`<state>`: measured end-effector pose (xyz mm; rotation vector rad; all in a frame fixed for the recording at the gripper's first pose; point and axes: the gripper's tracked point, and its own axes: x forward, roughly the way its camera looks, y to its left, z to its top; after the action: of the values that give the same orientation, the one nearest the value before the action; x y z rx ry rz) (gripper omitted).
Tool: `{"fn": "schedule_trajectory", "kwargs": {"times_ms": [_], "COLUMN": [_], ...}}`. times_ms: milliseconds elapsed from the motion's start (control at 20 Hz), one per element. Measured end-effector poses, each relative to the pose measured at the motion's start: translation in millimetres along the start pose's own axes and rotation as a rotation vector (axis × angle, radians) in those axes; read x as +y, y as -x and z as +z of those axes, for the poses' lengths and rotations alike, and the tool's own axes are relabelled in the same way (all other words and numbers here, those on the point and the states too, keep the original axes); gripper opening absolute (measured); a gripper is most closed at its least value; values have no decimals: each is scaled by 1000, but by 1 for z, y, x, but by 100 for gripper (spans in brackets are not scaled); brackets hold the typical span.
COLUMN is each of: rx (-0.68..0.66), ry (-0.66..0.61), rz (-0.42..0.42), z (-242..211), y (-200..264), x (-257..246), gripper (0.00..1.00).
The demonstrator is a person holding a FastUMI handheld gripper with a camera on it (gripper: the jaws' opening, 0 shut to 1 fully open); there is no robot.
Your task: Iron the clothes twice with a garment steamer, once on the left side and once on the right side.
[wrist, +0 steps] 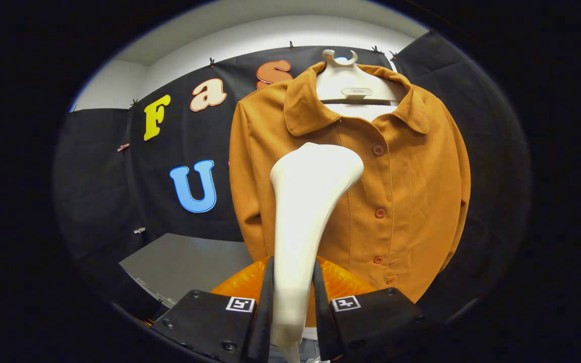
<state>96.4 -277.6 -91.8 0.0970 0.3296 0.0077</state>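
Observation:
An orange-brown button-up jacket (401,171) hangs on a white hanger (348,83) in front of the black booth wall. My gripper (293,297) is shut on the handle of a white garment steamer (305,201). Both black fingers (265,302) press on the handle from either side. The steamer rises upright from between the fingers, and its wide head sits at the jacket's chest, on the side left of the button row. Whether the head touches the cloth I cannot tell. The jacket's lower left part is hidden behind the steamer.
A grey table top (184,262) lies below and left of the jacket. An orange ribbed object (341,282) shows just behind the fingers, under the jacket's hem. Black cloth walls close the booth on both sides.

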Motion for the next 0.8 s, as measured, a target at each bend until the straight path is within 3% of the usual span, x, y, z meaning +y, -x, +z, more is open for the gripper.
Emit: {"fn": "schedule_trajectory", "kwargs": {"times_ms": [350, 800], "rx": [70, 196], "ry": [0, -58], "rz": [65, 79], "z": [-33, -93], "y": [-21, -31], "x": [-12, -33], "gripper": [41, 41]}}
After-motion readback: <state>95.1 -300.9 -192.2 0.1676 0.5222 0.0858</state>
